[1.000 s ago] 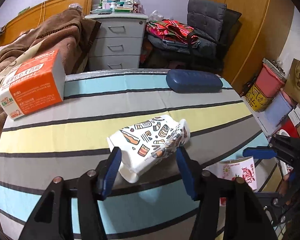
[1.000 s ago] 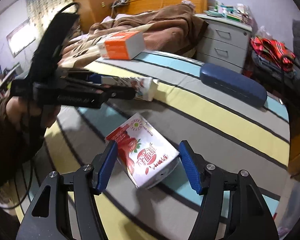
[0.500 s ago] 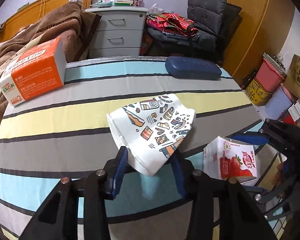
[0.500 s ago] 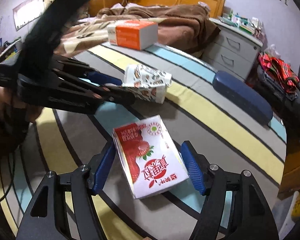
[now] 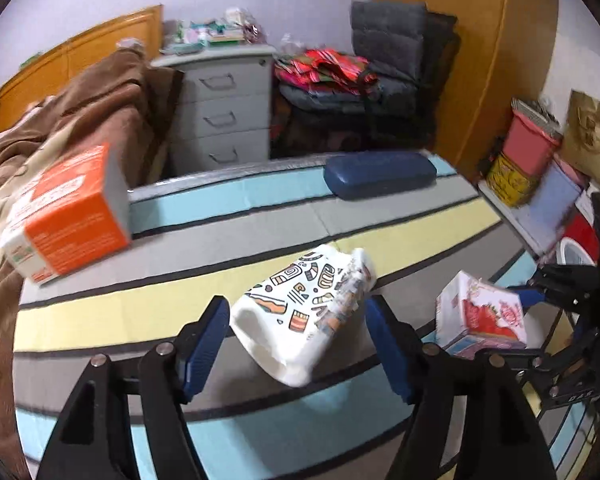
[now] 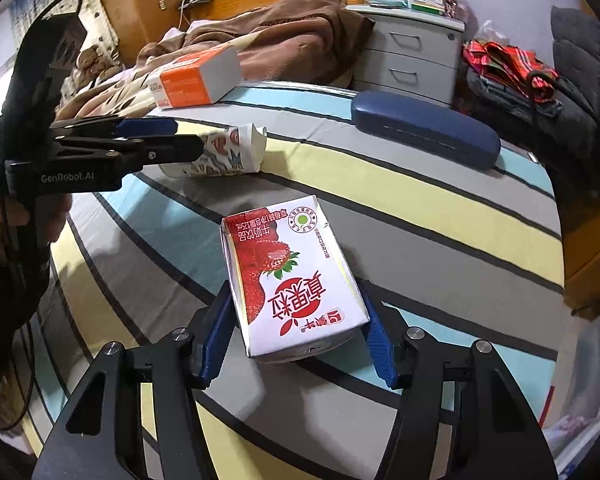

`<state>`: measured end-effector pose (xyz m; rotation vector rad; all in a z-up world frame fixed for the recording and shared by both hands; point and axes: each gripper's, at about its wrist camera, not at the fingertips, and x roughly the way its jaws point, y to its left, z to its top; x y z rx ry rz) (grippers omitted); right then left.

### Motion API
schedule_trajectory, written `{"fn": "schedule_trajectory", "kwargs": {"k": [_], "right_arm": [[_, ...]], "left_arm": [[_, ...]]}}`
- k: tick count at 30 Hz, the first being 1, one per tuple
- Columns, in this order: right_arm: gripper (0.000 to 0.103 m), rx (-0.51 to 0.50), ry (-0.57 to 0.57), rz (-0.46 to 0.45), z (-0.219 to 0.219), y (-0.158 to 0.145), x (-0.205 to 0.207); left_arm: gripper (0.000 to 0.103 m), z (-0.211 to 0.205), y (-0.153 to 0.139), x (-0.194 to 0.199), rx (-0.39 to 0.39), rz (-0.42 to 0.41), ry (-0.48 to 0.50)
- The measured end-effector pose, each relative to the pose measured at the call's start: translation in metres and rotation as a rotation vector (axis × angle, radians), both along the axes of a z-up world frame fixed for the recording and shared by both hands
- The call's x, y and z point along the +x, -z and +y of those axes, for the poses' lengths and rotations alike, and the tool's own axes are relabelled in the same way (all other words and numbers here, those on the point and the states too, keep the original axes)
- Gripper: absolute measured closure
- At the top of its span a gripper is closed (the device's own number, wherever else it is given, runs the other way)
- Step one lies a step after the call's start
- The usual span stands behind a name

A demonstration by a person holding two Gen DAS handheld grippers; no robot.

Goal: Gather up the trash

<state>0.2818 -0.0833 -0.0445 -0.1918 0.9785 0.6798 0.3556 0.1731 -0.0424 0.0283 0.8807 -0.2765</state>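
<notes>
A crushed paper cup (image 5: 304, 312) with a colourful pattern sits between the blue pads of my left gripper (image 5: 296, 314). The jaws are opening, with a gap showing on each side of the cup. In the right wrist view the same cup (image 6: 228, 152) lies by the tips of the left gripper (image 6: 186, 138), low over the striped table (image 6: 420, 216). A strawberry milk carton (image 6: 296, 280) is between the pads of my right gripper (image 6: 296, 306). Those jaws are closing and both pads touch its sides. From the left wrist view the carton (image 5: 480, 316) is tilted up at the right.
An orange box (image 5: 68, 212) stands at the table's back left and a dark blue glasses case (image 5: 380, 174) at the back edge. Behind are a grey drawer cabinet (image 5: 224, 108) and a bed with a brown blanket (image 6: 268, 36). Bins and bags (image 5: 532, 148) stand right of the table.
The left jaws squeezed the cup and raised it, then spread apart again. The right jaws have narrowed onto the carton, which now sits deeper between them.
</notes>
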Motion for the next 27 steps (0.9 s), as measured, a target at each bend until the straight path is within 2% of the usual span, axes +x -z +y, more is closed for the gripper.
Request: {"fn": "schedule_trajectory", "kwargs": {"k": [3,5,8,11,14,16,18,20,21,23,24,27], "right_arm": [[0.043,0.010,0.011,0.005,-0.001,0.001,0.001],[0.043,0.010,0.009,0.007,-0.002,0.001,0.001],[0.043,0.011,0.016,0.007,-0.003,0.000,0.001],[0.043,0.024,0.030,0.008,-0.005,0.001,0.002],[0.043,0.035,0.040,0.008,-0.006,0.002,0.002],[0.043,0.043,0.043,0.008,-0.006,0.002,0.002],[0.043,0.049,0.045,0.010,-0.007,0.002,0.002],[0.043,0.053,0.050,0.007,-0.008,0.002,0.001],[0.043,0.059,0.054,0.007,-0.009,0.002,0.000],[0.043,0.069,0.062,0.001,-0.011,0.000,-0.002],[0.043,0.069,0.068,-0.005,-0.012,0.000,-0.003],[0.043,0.077,0.083,-0.010,-0.016,-0.001,-0.005]], "left_arm": [[0.031,-0.001,0.007,0.010,-0.004,0.036,0.007],[0.031,0.001,0.006,0.013,-0.013,0.016,-0.011],[0.031,0.006,0.009,0.015,-0.095,0.025,-0.005],[0.031,0.005,0.010,0.019,-0.087,0.023,-0.039],[0.030,0.000,0.015,0.018,-0.084,0.035,-0.024],[0.036,-0.006,0.013,0.014,-0.056,0.013,-0.029],[0.037,-0.008,0.012,0.014,-0.050,0.014,-0.032],[0.041,-0.010,0.010,0.013,-0.058,0.018,-0.031],[0.047,-0.011,0.009,0.011,-0.063,0.017,-0.030],[0.069,-0.015,0.005,0.006,-0.069,0.005,-0.022],[0.085,-0.019,0.005,0.006,-0.070,0.020,-0.012],[0.085,-0.030,0.009,0.002,-0.009,0.018,-0.005]]}}
